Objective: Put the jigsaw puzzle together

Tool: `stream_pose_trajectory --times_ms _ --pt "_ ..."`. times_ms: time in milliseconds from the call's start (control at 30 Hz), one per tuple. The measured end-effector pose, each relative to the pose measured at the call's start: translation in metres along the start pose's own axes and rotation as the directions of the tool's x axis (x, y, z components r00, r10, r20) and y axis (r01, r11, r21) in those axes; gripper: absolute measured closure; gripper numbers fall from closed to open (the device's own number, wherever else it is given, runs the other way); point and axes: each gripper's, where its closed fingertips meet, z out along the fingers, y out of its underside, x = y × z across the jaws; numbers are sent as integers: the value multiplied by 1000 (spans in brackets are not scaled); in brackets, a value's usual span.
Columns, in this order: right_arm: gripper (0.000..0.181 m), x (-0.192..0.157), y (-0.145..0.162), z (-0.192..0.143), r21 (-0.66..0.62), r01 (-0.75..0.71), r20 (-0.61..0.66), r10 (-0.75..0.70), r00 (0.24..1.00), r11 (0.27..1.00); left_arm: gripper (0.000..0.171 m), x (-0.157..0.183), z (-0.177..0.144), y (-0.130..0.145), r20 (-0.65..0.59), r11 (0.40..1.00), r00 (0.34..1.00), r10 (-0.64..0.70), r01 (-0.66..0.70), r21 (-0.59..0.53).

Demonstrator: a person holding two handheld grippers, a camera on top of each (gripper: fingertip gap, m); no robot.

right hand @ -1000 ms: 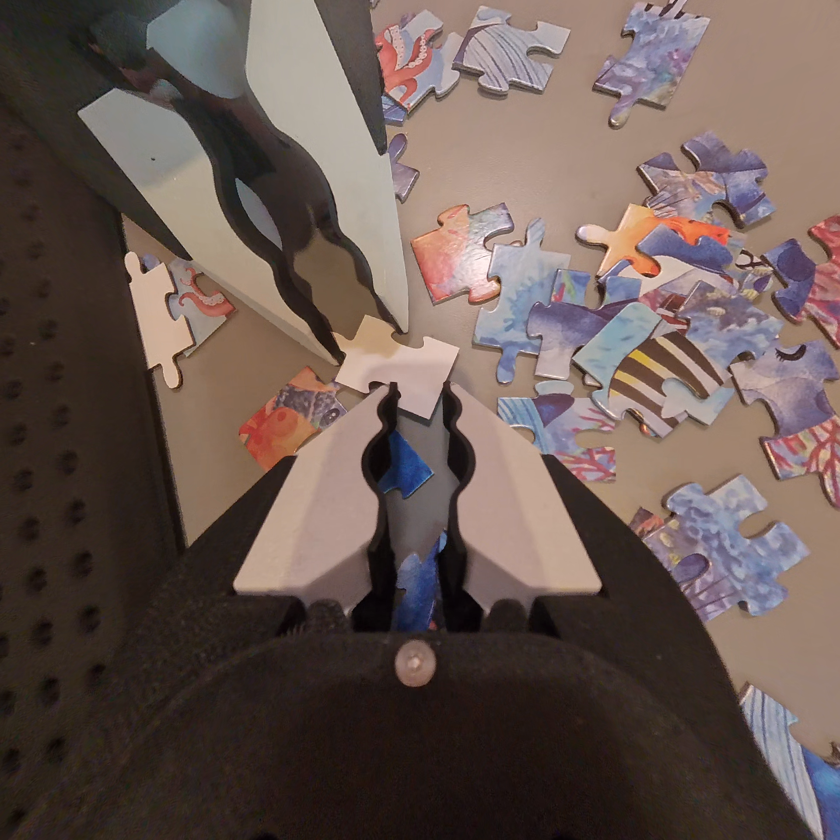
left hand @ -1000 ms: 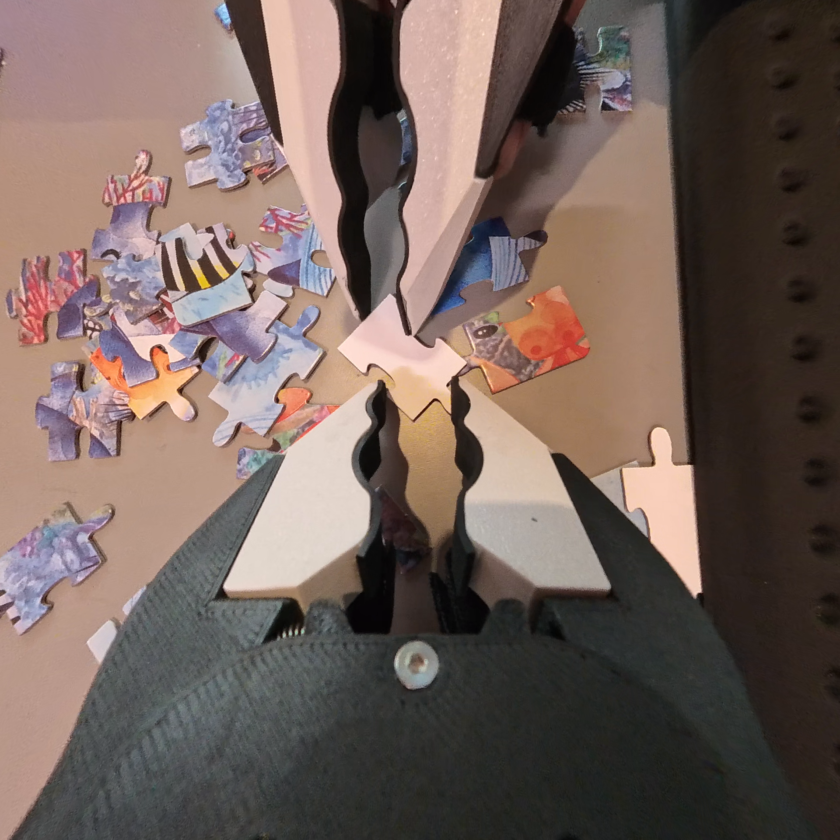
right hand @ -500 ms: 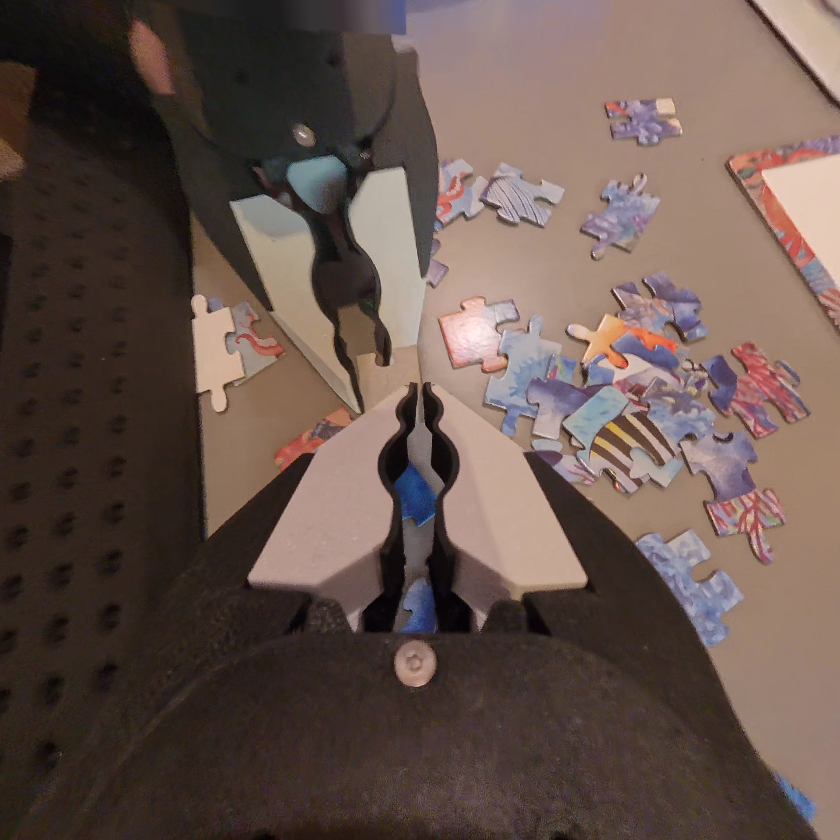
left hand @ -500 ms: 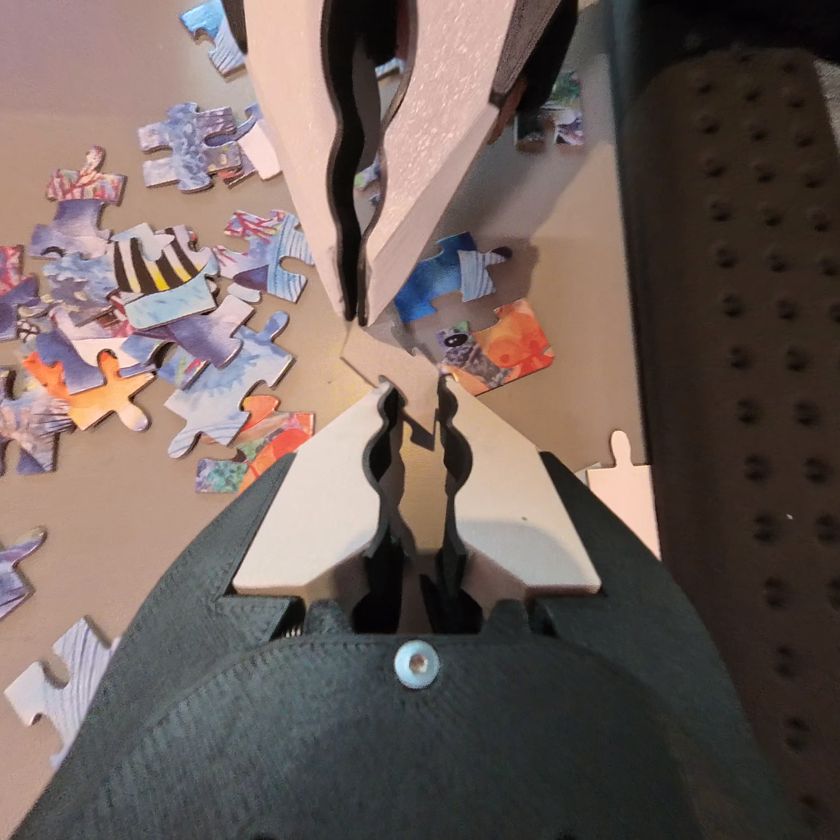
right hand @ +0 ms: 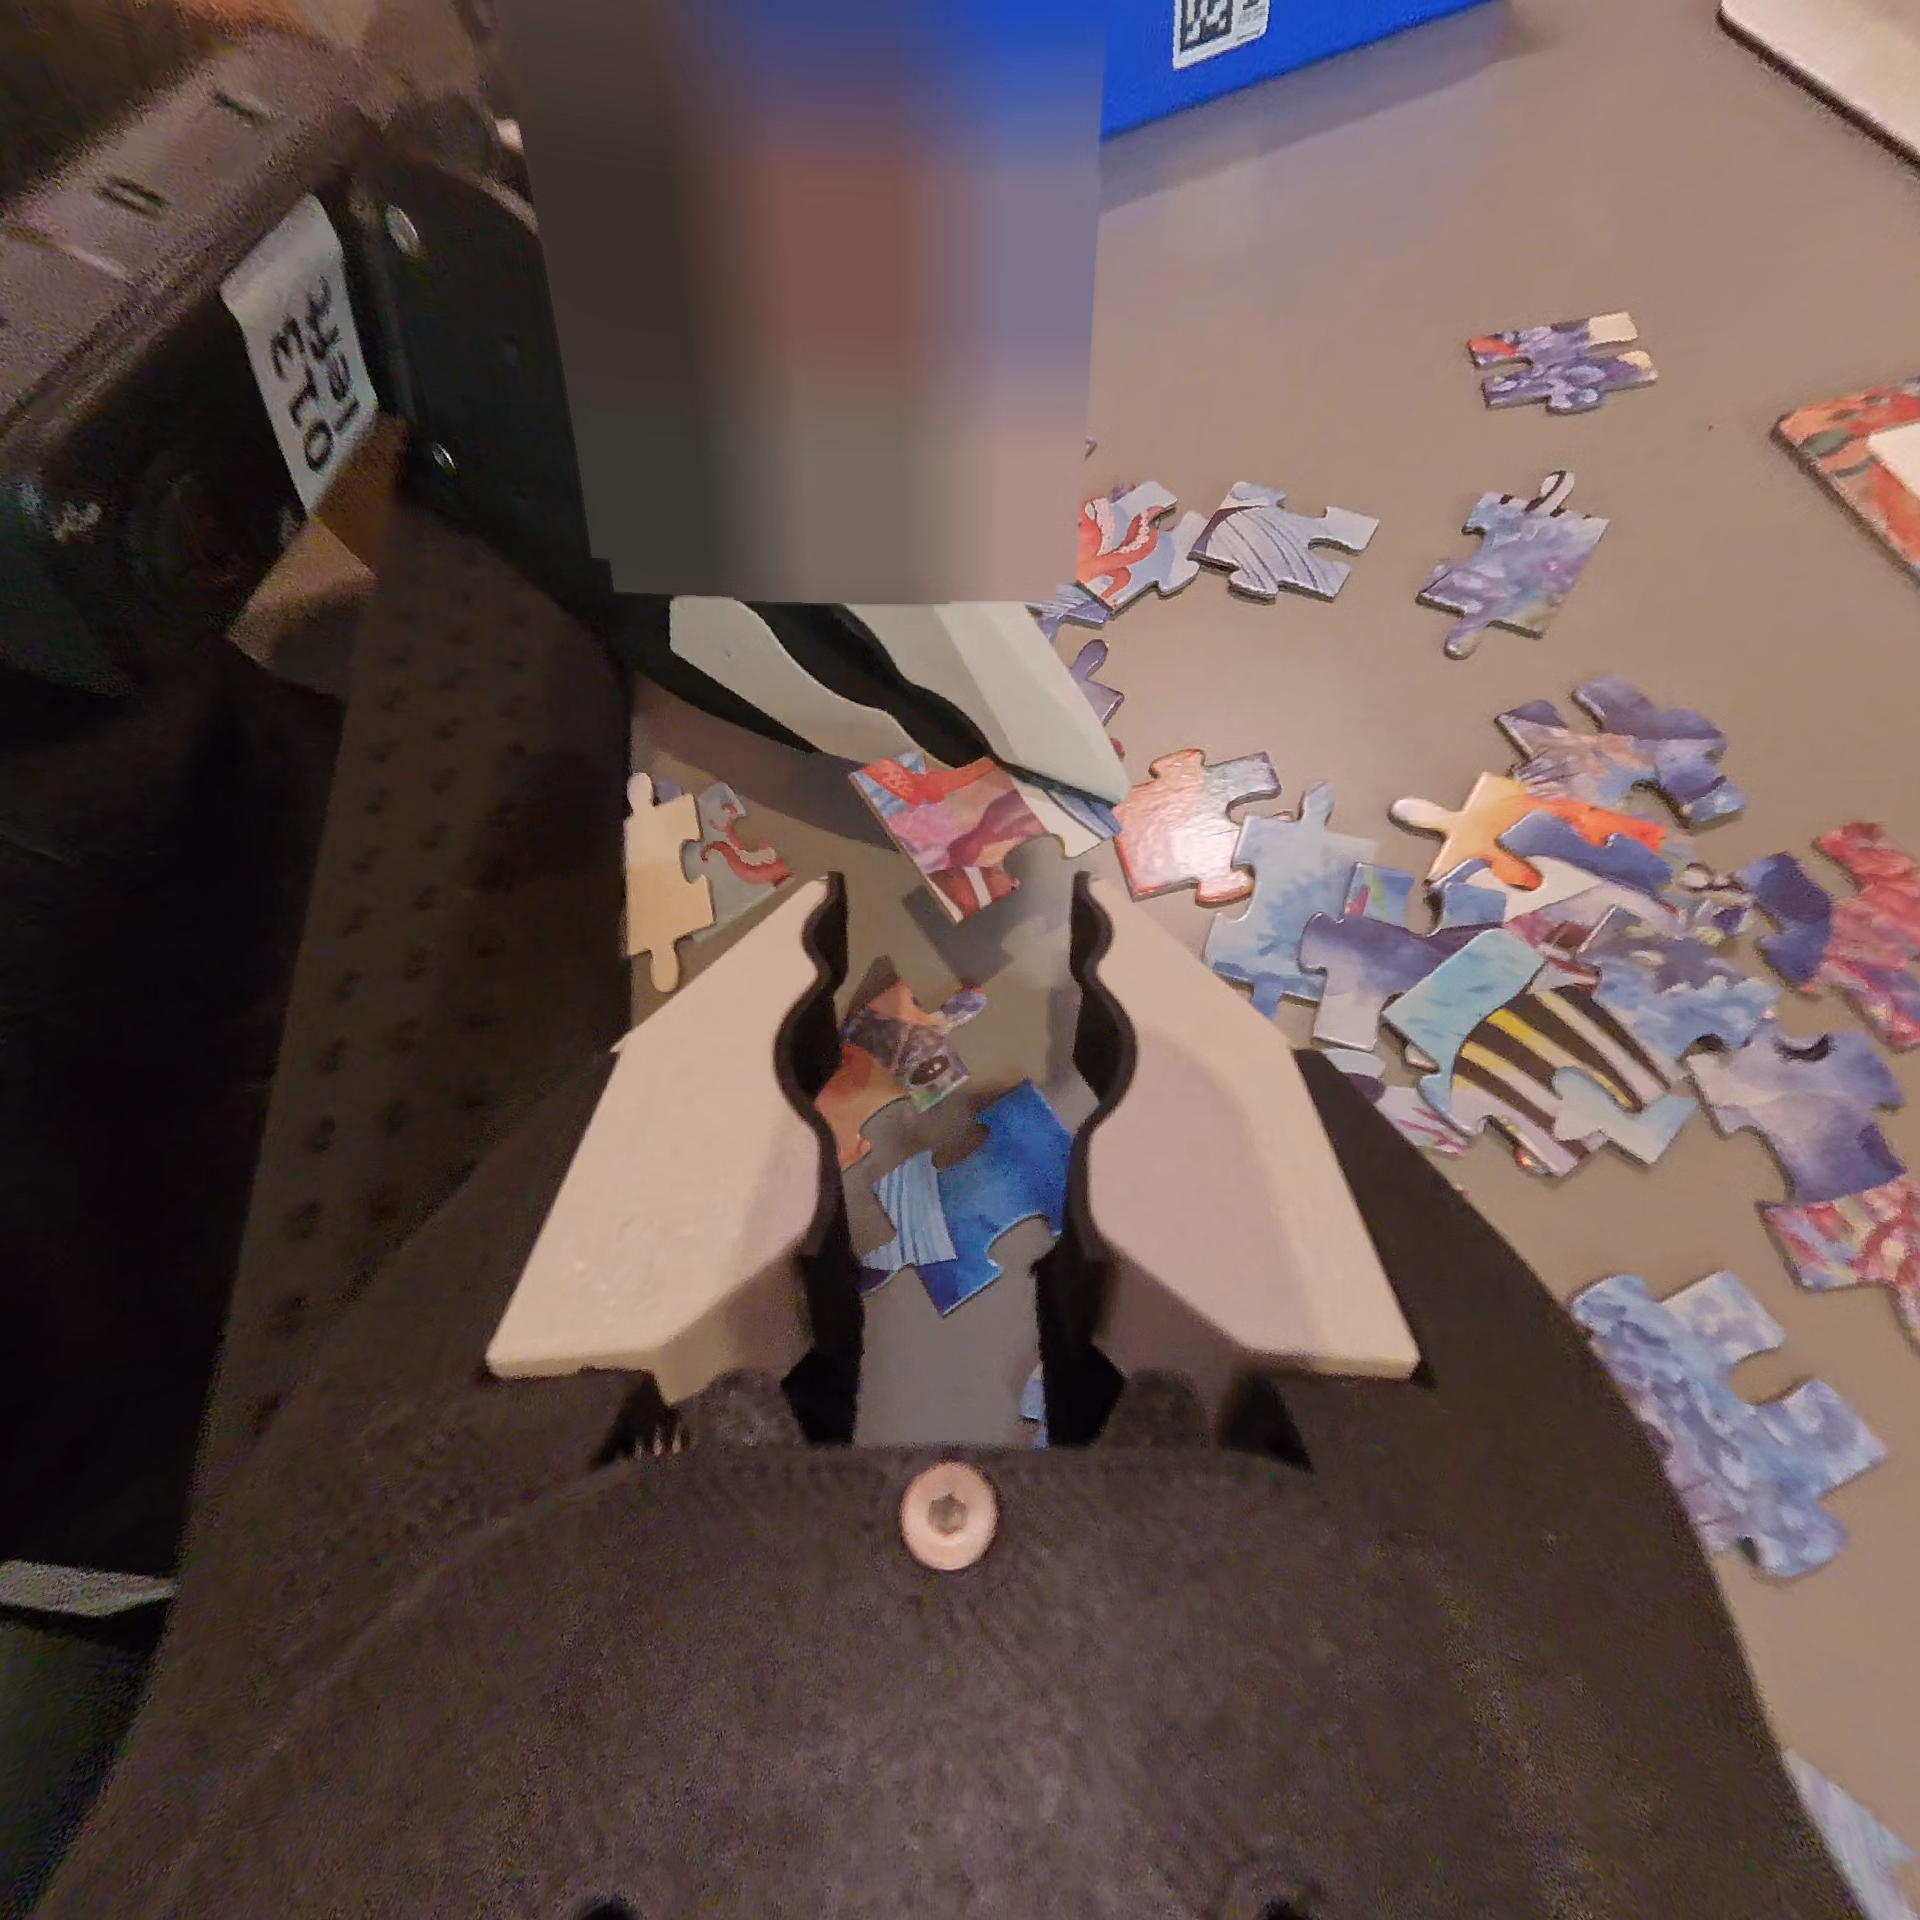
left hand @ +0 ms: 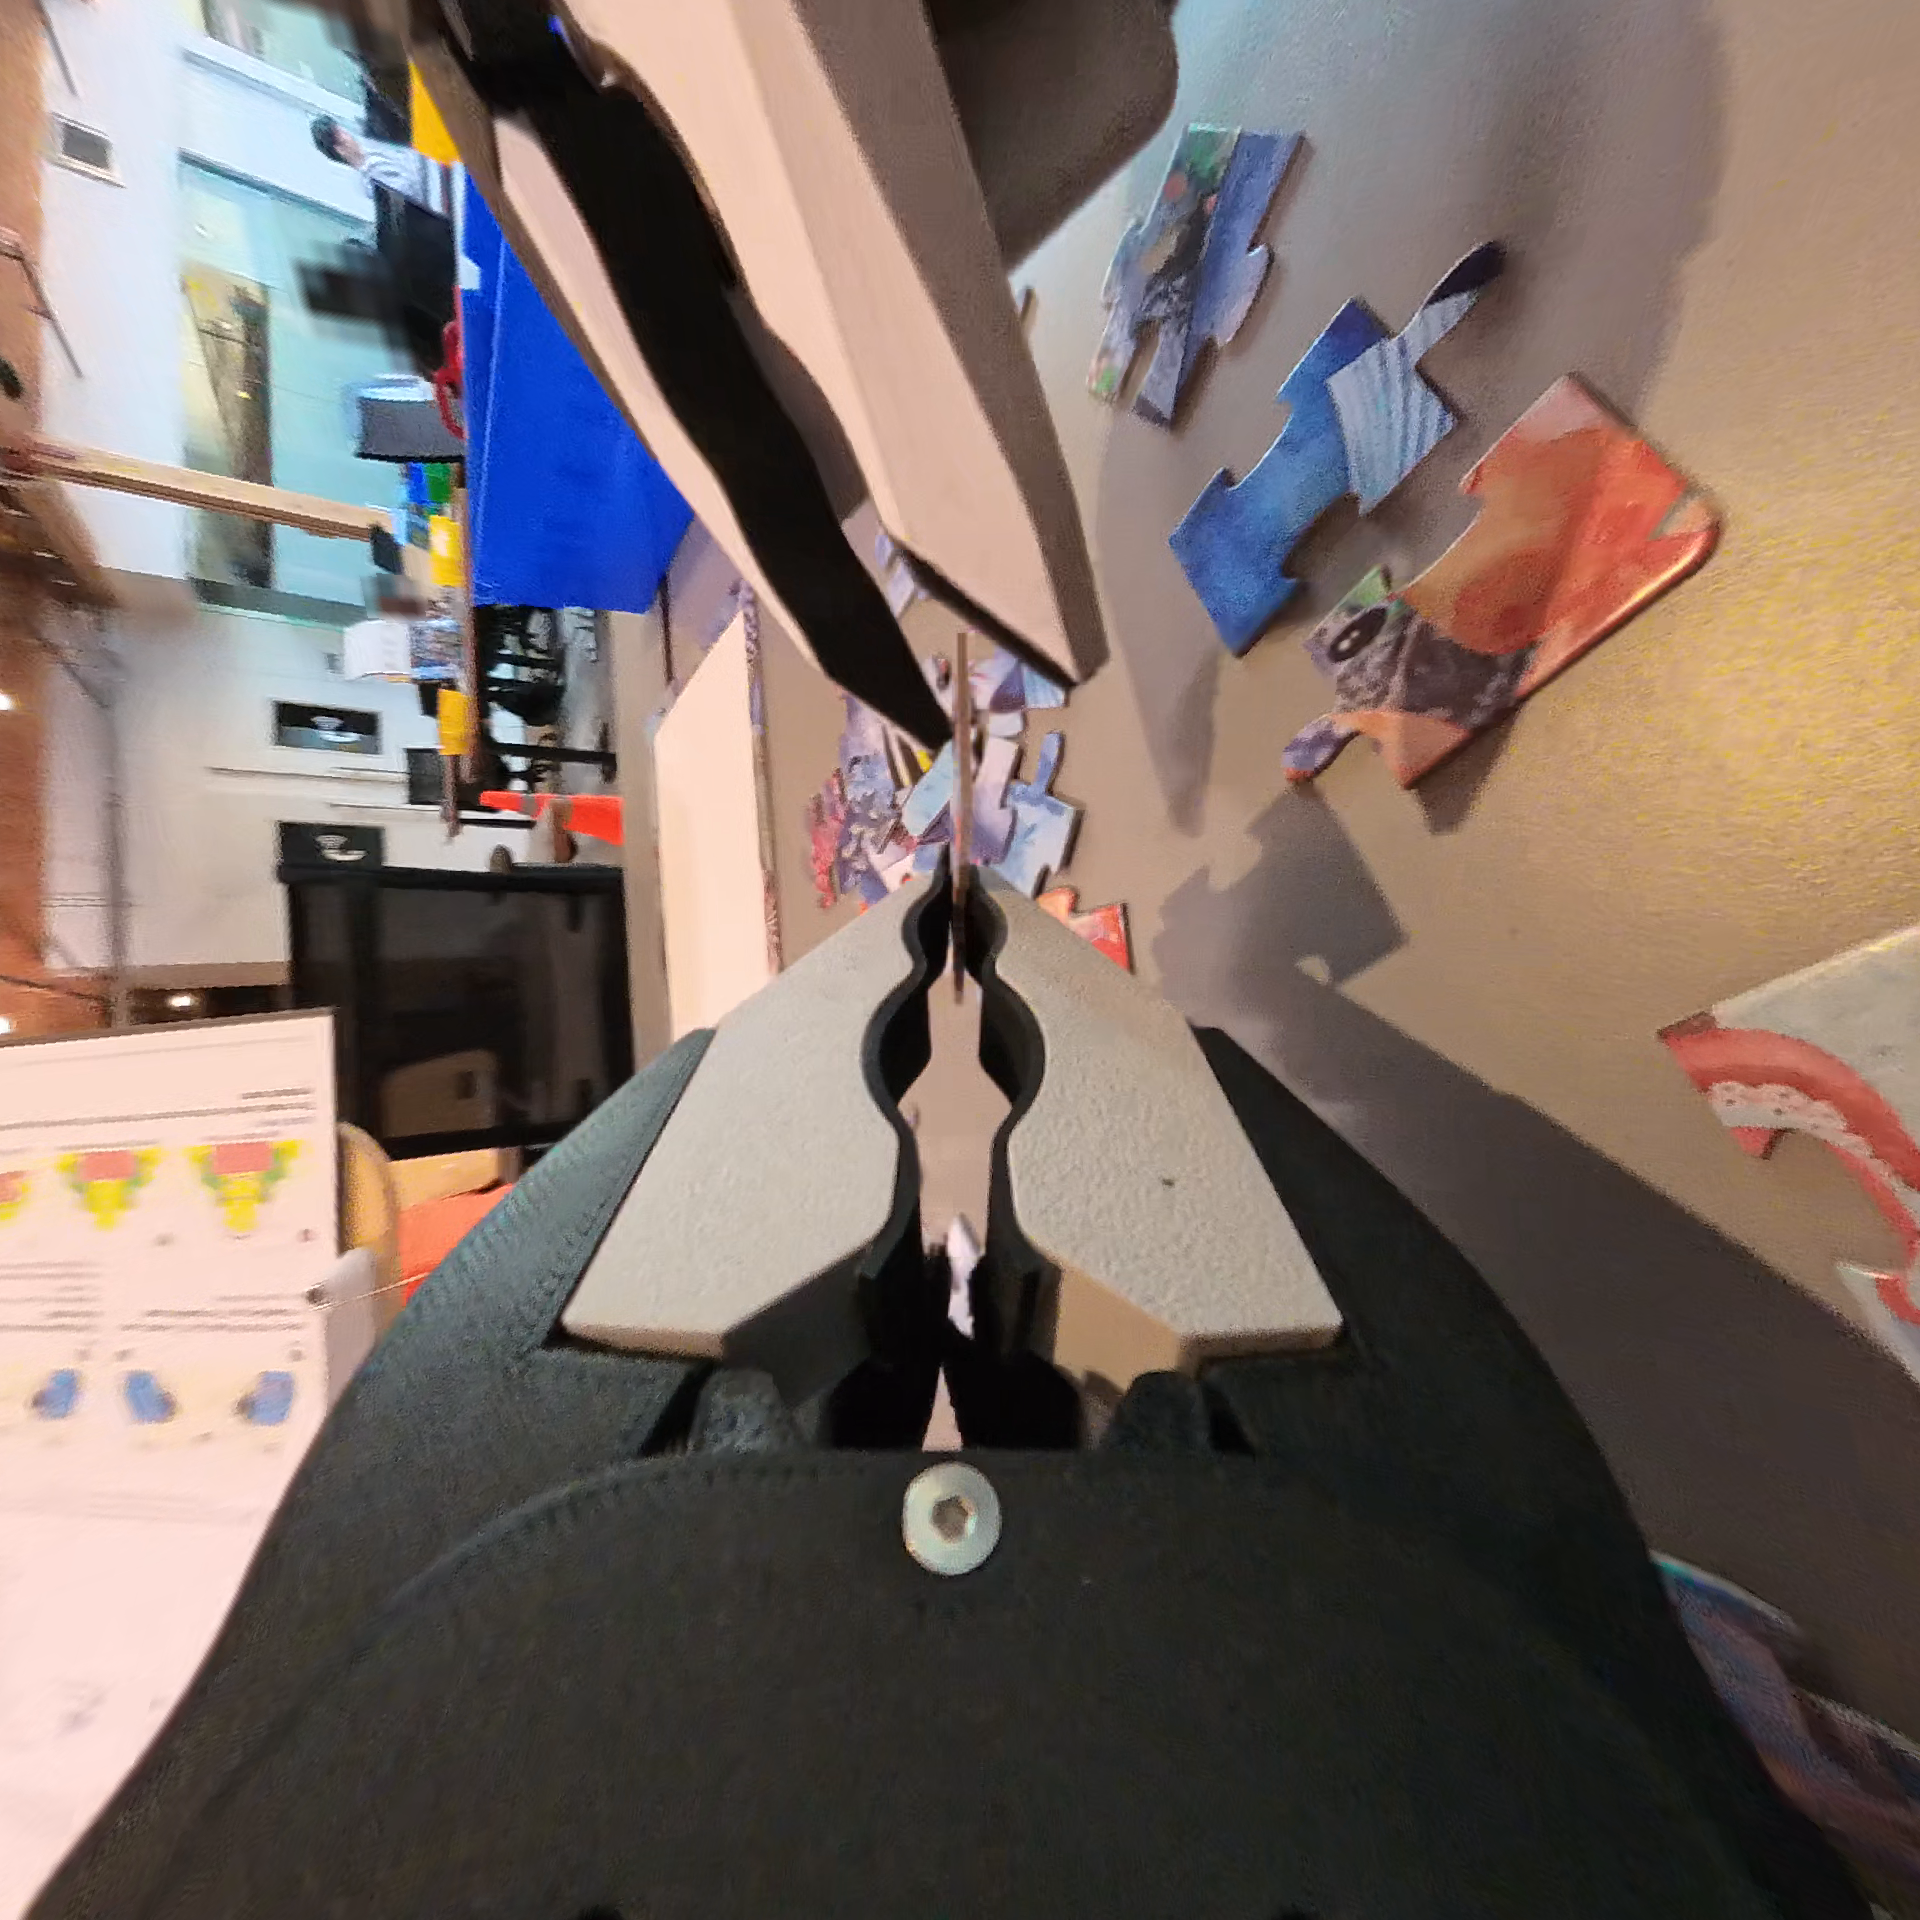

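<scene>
L wrist view is rolled sideways, so the table point(left hand: 1558, 935) stands like a wall on the right w/ room clutter on the left. Here the left gripper point(left hand: 961, 914) has its jaws clamped on a puzzle piece point(left hand: 962, 790), seen edge-on as a thin strip sticking out past the tips. The other gripper's pale fingers point(left hand: 904, 364) loom in from the top, tip just beside that strip; whether they touch it can't be told.

R wrist view gives what that one hides: the held piece's printed face (red, pink, some white), off the table and tilted, pinched at one corner by the far gripper. It also shows the right gripper point(right hand: 956, 894) w/ jaws wide apart, nothing between them, tips near the piece but apart from it. Seen through the gap, flat on the table: an orange corner piece point(right hand: 894, 1060) and a blue piece point(right hand: 977, 1195). Loose pieces point(right hand: 1538, 997) spread to the right, incl. a striped fish piece point(right hand: 1538, 1049); part of an assembled border point(right hand: 1860, 457) sits at the far right edge.
</scene>
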Motion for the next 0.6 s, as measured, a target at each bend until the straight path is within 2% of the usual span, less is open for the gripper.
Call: stream_pose_trajectory --times_ms 167,267,333,400,467,500,600 --pt "170 1 -6 2 -57 232 -146 -238 960 971 171 1 0 2 9 999 1000 29 -29 -27" --pt "177 2 -7 3 -119 372 -222 -390 894 921 171 4 3 3 -48 998 997 -57 57 -13" --pt "181 3 -9 2 -151 421 -263 -447 855 894 164 6 3 1 -84 994 991 -105 106 11" --pt "181 8 -12 -5 -173 442 -305 -475 825 880 147 4 3 2 -103 988 983 -155 156 5" --pt "181 15 -13 -21 -171 430 -355 -463 812 886 135 0 0 6 -132 976 968 -214 216 -4" --pt "181 21 -12 -34 -169 417 -393 -450 802 893 134 -1 -4 8 -168 967 953 -250 253 -7" --pt "181 44 3 -86 -224 374 -542 -434 720 900 131 8 -18 10 -334 932 877 -347 362 -19"
